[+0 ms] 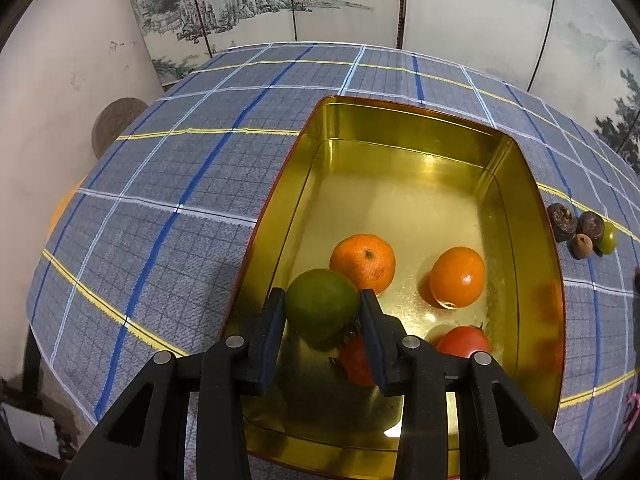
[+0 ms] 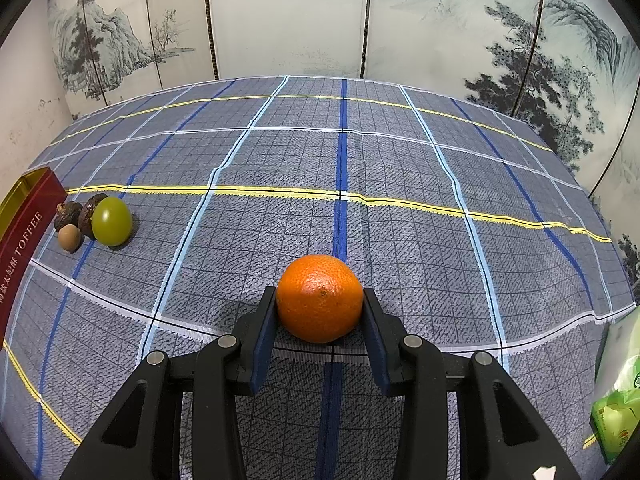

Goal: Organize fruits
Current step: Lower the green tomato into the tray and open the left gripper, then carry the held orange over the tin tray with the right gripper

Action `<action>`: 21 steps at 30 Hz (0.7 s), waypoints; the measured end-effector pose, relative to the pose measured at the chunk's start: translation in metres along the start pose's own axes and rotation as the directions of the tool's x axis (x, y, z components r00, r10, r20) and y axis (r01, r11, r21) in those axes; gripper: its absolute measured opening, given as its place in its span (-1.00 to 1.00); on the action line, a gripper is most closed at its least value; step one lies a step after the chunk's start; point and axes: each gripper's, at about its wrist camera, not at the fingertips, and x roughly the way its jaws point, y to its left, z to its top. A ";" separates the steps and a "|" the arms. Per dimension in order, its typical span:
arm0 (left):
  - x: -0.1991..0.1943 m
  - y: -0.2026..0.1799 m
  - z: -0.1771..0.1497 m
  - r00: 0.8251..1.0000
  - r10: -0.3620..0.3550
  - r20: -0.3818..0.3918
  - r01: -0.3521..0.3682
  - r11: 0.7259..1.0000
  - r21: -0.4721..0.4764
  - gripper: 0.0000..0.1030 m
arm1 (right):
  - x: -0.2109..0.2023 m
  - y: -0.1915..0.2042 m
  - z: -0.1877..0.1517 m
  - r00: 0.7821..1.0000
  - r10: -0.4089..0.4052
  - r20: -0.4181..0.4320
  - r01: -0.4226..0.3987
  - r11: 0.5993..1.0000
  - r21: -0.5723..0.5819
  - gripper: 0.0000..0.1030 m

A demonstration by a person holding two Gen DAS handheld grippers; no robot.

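Observation:
In the left wrist view my left gripper (image 1: 323,294) is shut on a round green fruit (image 1: 322,306), held just above the near left part of an open gold tin (image 1: 520,184). On the tin's floor lie two orange tangerines (image 1: 363,263) (image 1: 457,277) and two red fruits (image 1: 464,341) (image 1: 356,360), one of them partly hidden behind my right finger. In the right wrist view my right gripper (image 2: 320,291) is shut on an orange tangerine (image 2: 320,298) over the checked tablecloth (image 2: 400,220).
A small cluster lies on the cloth beside the tin: a green fruit (image 2: 111,221), two dark brown fruits (image 2: 67,214) and a small tan one (image 2: 69,237). The tin's red side (image 2: 24,240) shows at the far left. A green bag (image 2: 616,412) sits at the right edge. Painted screens stand behind the table.

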 end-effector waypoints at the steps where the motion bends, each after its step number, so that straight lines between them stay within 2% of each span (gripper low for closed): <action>1: 0.000 0.000 0.000 1.000 0.002 0.001 -0.002 1.000 0.002 -0.24 | 0.000 -0.001 0.000 1.000 0.000 0.000 0.000 1.000 0.000 -0.27; 12: -0.003 -0.002 -0.002 1.000 -0.005 0.008 0.005 1.000 0.009 -0.21 | 0.000 0.000 -0.001 1.000 0.003 -0.001 -0.003 1.000 0.002 -0.27; 17: -0.008 -0.003 -0.003 1.000 -0.020 0.022 0.019 1.000 0.018 -0.05 | 0.000 0.000 0.000 1.000 0.000 0.001 0.000 1.000 0.000 -0.28; 21: -0.013 -0.004 -0.004 0.999 -0.033 0.034 0.032 0.999 0.017 0.00 | 0.000 0.001 0.000 1.000 -0.005 0.002 0.005 1.000 -0.003 -0.29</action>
